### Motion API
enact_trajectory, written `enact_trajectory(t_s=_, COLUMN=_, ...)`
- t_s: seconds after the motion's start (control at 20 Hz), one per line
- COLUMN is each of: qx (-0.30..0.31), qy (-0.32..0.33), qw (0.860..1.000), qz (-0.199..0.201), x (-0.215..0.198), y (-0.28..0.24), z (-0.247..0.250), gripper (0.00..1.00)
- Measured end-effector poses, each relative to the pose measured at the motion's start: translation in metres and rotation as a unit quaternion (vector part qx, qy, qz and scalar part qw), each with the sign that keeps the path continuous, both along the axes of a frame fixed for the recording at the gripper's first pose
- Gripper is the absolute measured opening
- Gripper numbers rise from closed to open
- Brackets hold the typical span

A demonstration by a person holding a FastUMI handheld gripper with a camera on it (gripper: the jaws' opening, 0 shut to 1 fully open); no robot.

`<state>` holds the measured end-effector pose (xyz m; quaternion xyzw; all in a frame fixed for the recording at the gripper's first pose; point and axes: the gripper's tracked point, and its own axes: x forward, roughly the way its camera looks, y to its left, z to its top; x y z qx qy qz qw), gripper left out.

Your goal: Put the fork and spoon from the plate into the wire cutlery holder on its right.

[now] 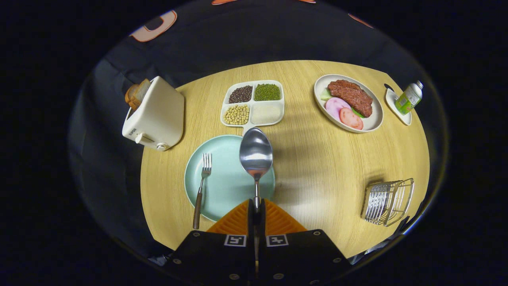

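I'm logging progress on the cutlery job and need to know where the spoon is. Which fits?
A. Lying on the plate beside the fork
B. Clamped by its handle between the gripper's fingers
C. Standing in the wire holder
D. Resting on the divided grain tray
B: the gripper is shut on the spoon, its handle pinched between the fingers and its bowl ahead over the plate, while the fork lies on the plate.

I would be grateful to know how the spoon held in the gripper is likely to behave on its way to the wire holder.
The spoon looks like polished metal, so probably stiff but slippery. The gripper is shut on the thin handle alone, with the broad bowl far ahead, so it may pivot or droop. The wire holder looks light and might shift if knocked.
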<state>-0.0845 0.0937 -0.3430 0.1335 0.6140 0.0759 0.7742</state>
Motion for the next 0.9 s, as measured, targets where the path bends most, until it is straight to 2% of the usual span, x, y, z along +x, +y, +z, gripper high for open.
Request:
enact_trajectory(t_s=0.2, qx=-0.005, qy=-0.001, qw=1.000, qz=-0.031, x=-0.023, y=-0.055, z=0.013, gripper=0.04)
enact_trajectory(t_s=0.55, qx=-0.049, qy=0.013, qw=0.996, qz=-0.073, x=-0.071, y=-0.175, z=0.015, gripper=0.04)
enact_trajectory(t_s=0.75, qx=-0.082, qy=0.017, qw=0.994, qz=-0.072, x=-0.094, y=-0.226, z=0.010, gripper=0.04)
enact_trajectory(t_s=0.9, qx=-0.082, qy=0.035, qw=0.994, qz=-0.068, x=-0.109, y=-0.236, z=0.001, gripper=0.04)
